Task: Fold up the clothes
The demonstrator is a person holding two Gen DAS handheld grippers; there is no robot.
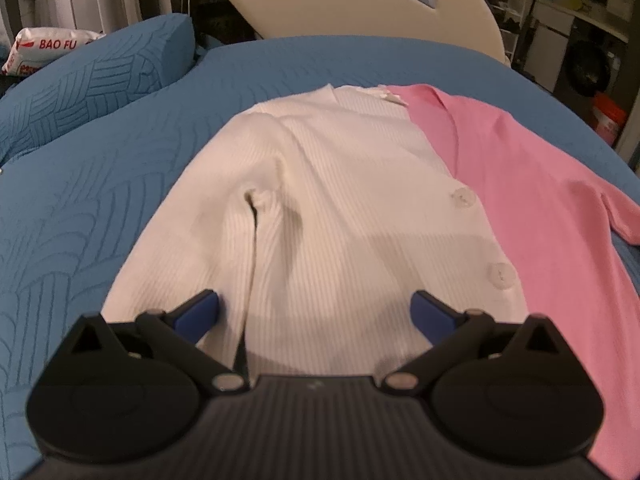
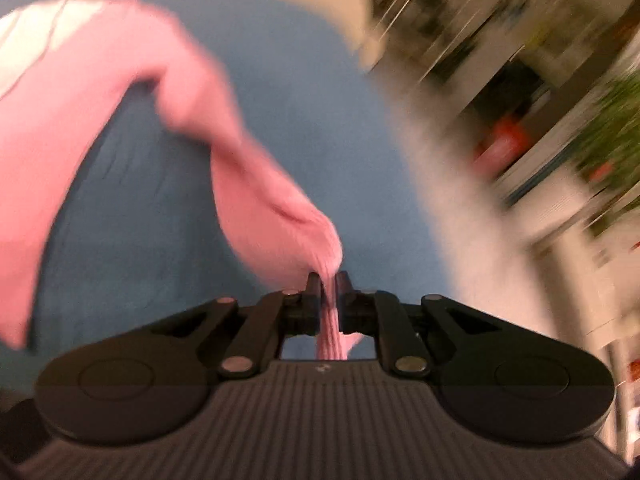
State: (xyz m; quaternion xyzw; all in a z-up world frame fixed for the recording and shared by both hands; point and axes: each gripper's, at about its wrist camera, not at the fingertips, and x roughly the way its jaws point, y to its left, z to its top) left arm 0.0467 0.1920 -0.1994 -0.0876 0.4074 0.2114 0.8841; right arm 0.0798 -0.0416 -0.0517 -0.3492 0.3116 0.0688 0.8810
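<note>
A two-tone cardigan lies flat on the blue bed cover [image 1: 100,184]. Its white ribbed half [image 1: 340,184] with white buttons [image 1: 462,197] is on the left, its pink half [image 1: 540,184] on the right. My left gripper [image 1: 314,314] is open and empty, just above the white hem. In the blurred right wrist view, my right gripper [image 2: 329,280] is shut on the cuff of the pink sleeve [image 2: 256,200] and holds it lifted off the bed cover [image 2: 300,92].
A blue pillow [image 1: 104,76] and a white printed bag [image 1: 44,50] lie at the back left. A cream headboard [image 1: 360,0] stands behind the bed. Shelves and an orange bucket [image 1: 608,118] are off the right edge.
</note>
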